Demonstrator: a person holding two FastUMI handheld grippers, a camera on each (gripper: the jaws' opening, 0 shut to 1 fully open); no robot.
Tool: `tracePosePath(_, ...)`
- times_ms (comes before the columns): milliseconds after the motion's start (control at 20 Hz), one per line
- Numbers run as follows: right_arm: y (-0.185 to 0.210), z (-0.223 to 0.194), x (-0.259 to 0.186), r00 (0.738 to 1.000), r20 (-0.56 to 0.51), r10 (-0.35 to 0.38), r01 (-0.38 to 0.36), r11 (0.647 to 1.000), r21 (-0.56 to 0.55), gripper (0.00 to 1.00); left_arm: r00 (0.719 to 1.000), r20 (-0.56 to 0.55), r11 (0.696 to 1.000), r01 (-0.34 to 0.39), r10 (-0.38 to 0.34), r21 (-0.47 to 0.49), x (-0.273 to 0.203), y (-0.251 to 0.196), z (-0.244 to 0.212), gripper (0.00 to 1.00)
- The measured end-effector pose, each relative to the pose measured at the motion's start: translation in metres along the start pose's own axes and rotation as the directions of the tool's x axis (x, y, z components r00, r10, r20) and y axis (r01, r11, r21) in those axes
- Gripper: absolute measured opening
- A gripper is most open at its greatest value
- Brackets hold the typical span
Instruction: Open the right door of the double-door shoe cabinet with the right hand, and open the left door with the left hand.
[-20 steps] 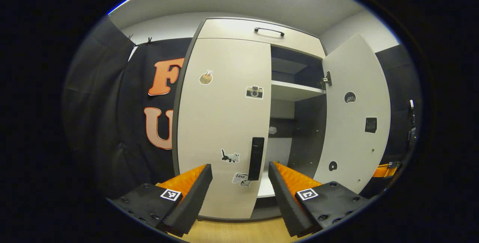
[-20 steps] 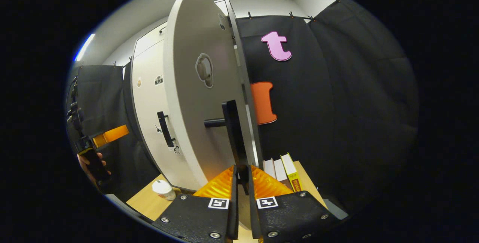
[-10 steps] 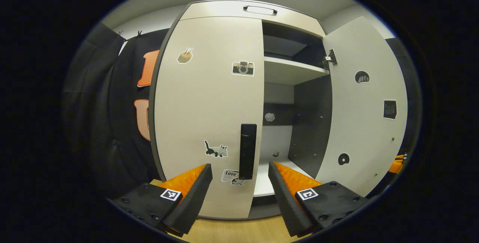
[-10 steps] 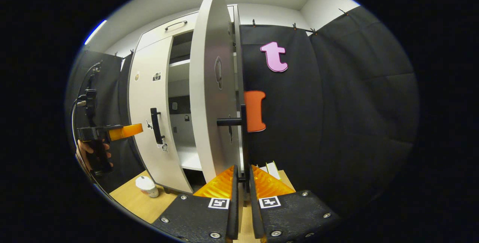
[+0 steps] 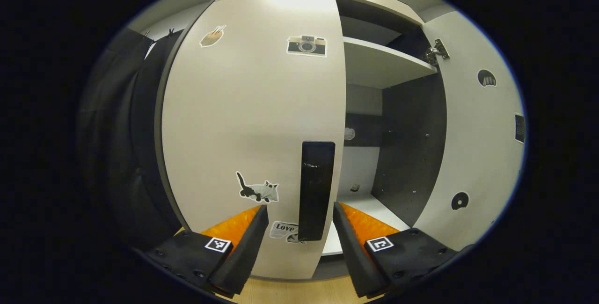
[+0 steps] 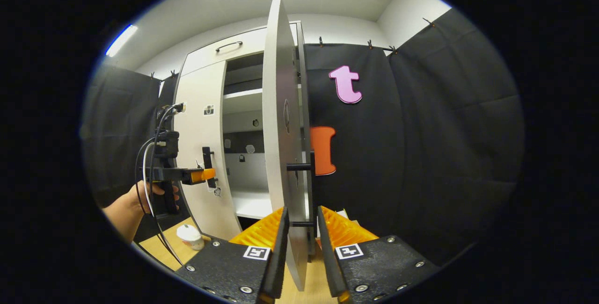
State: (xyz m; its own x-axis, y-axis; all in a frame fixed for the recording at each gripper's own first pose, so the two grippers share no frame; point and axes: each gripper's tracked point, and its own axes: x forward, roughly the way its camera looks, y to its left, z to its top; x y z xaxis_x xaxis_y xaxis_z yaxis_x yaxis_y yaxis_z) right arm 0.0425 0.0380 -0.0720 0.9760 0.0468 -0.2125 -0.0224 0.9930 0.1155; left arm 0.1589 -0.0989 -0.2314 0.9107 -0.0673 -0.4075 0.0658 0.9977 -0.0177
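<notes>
Looks like we're in a staged recording booth: black cloth walls [image 6: 421, 154] clipped up around a stickered shoe cabinet [image 5: 252, 107], with a wood floor [image 6: 173, 248] underneath.

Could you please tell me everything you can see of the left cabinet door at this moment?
The left door is a tall, smooth, off-white panel, seemingly laminated board, and it is shut while the right door stands wide open beside it. A flat black vertical handle sits near its inner edge, low down. Stickers dot it: a camera, a cat, a brownish one near the top left and a lettered one at the bottom. The left gripper is open, its fingers flanking the handle without touching it.
</notes>
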Motion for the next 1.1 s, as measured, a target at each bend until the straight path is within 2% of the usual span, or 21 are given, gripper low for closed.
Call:
tracePosePath(50, 0.004, -0.002, -0.001, 1.0, 0.001, -0.003, 0.003, 1.0, 0.002, 0.46, 1.0, -0.005, 1.0, 0.007, -0.007, 0.01, 0.004, -0.003, -0.002, 0.87)
tracePosePath(100, 0.013, -0.001, -0.003, 1.0, 0.01, 0.008, -0.008, 1.0, 0.001, 0.43, 1.0, -0.001, 1.0, -0.002, 0.002, 0.025, 0.005, -0.004, 0.0, 0.83)
tracePosePath(150, 0.018, 0.0, -0.004, 1.0, 0.018, 0.004, -0.004, 1.0, -0.004, 0.44, 1.0, 0.004, 0.999, -0.012, 0.012, 0.042, 0.009, -0.004, -0.002, 0.74)
tracePosePath(300, 0.018, 0.001, -0.008, 1.0, 0.026, -0.01, 0.01, 1.0, 0.006, 0.52, 1.0, 0.0, 1.0, 0.013, -0.013, 0.026, 0.018, -0.012, -0.002, 0.64)
tracePosePath(350, 0.017, 0.001, -0.009, 1.0, 0.027, -0.01, 0.009, 1.0, 0.014, 0.53, 1.0, 0.0, 0.999, 0.021, -0.021, 0.026, 0.02, -0.015, -0.004, 0.57)
tracePosePath(500, 0.006, 0.003, -0.012, 0.999, 0.03, -0.03, 0.029, 0.999, 0.032, 0.56, 1.0, 0.024, 0.996, -0.01, 0.008, 0.085, 0.021, -0.017, -0.002, 0.47)
tracePosePath(550, 0.003, 0.002, -0.013, 0.999, 0.029, -0.035, 0.034, 0.999, 0.038, 0.56, 1.0, 0.027, 0.997, -0.013, 0.01, 0.081, 0.021, -0.017, -0.003, 0.4)
tracePosePath(600, 0.0, 0.003, -0.015, 0.999, 0.029, -0.037, 0.036, 0.998, 0.043, 0.56, 1.0, 0.03, 0.998, -0.008, 0.006, 0.063, 0.023, -0.016, -0.002, 0.4)
tracePosePath(650, -0.002, 0.003, -0.017, 0.999, 0.029, -0.041, 0.039, 0.998, 0.047, 0.56, 1.0, 0.026, 0.999, -0.002, 0.0, 0.045, 0.021, -0.016, -0.003, 0.34)
tracePosePath(700, -0.002, 0.001, -0.018, 0.999, 0.024, -0.036, 0.035, 0.998, 0.051, 0.56, 1.0, 0.018, 0.999, 0.005, -0.005, 0.044, 0.02, -0.017, -0.005, 0.36)
tracePosePath(750, 0.001, -0.002, -0.02, 1.0, 0.018, -0.018, 0.017, 0.998, 0.053, 0.56, 1.0, 0.02, 0.998, 0.006, -0.007, 0.064, 0.019, -0.017, -0.006, 0.33)
tracePosePath(800, 0.001, -0.002, -0.022, 1.0, 0.016, -0.008, 0.007, 0.998, 0.06, 0.56, 1.0, 0.027, 0.995, 0.001, -0.003, 0.095, 0.018, -0.017, -0.005, 0.34)
tracePosePath(850, 0.002, 0.001, -0.022, 1.0, 0.022, 0.001, -0.002, 0.998, 0.07, 0.56, 1.0, 0.027, 0.994, -0.003, 0.0, 0.107, 0.016, -0.016, -0.004, 0.29)
tracePosePath(1000, 0.001, 0.005, -0.024, 0.999, 0.042, 0.016, -0.019, 0.997, 0.079, 0.56, 1.0, 0.014, 0.999, 0.002, -0.002, 0.051, 0.012, -0.015, -0.006, 0.3)
tracePosePath(1100, 0.0, 0.006, -0.027, 0.999, 0.047, 0.018, -0.022, 0.997, 0.073, 0.56, 1.0, 0.012, 0.999, -0.004, 0.003, 0.047, 0.004, -0.014, -0.007, 0.3)
